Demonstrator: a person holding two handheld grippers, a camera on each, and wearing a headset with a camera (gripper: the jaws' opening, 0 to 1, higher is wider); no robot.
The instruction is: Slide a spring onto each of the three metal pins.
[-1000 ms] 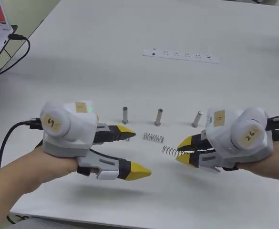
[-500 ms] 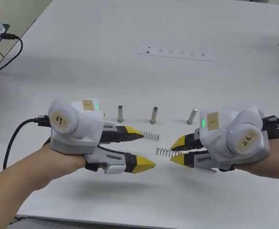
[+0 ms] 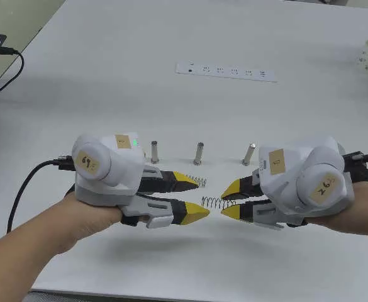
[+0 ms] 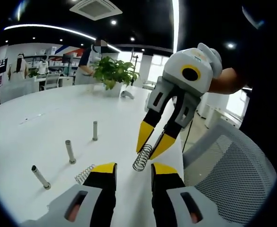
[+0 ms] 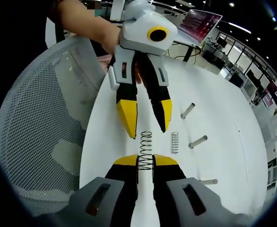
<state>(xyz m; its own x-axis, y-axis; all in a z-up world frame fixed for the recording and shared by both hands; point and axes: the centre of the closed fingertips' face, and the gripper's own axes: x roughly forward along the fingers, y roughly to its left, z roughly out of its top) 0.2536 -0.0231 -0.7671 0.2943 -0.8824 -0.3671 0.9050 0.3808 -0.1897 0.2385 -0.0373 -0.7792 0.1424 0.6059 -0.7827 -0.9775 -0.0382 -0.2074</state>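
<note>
**Right gripper holds a spring at the mouth of the open left gripper**

My right gripper (image 3: 226,201) is clamped on one end of a spring (image 3: 212,203). In the right gripper view the coil runs straight between my two yellow-tipped jaws, which press on it from both sides. The spring lies roughly level and points across at my left gripper (image 3: 199,198). That gripper's jaws stand apart and hold nothing. The spring's free end sits right at their mouth, between the two tips, and I cannot tell whether it touches either one. The two grippers face each other tip to tip, close together over the near part of the white table (image 3: 108,75).

Just past the left gripper's upper jaw, a second spring (image 3: 199,181) lies flat on the table. It is loose and apart from the one I hold. Beyond it the three metal pins (image 3: 199,153) stand in a row across the table, spaced apart from one another, each shaft bare. Farther back a white power strip (image 3: 228,71) lies flat on the table, well apart from the pins.
</note>
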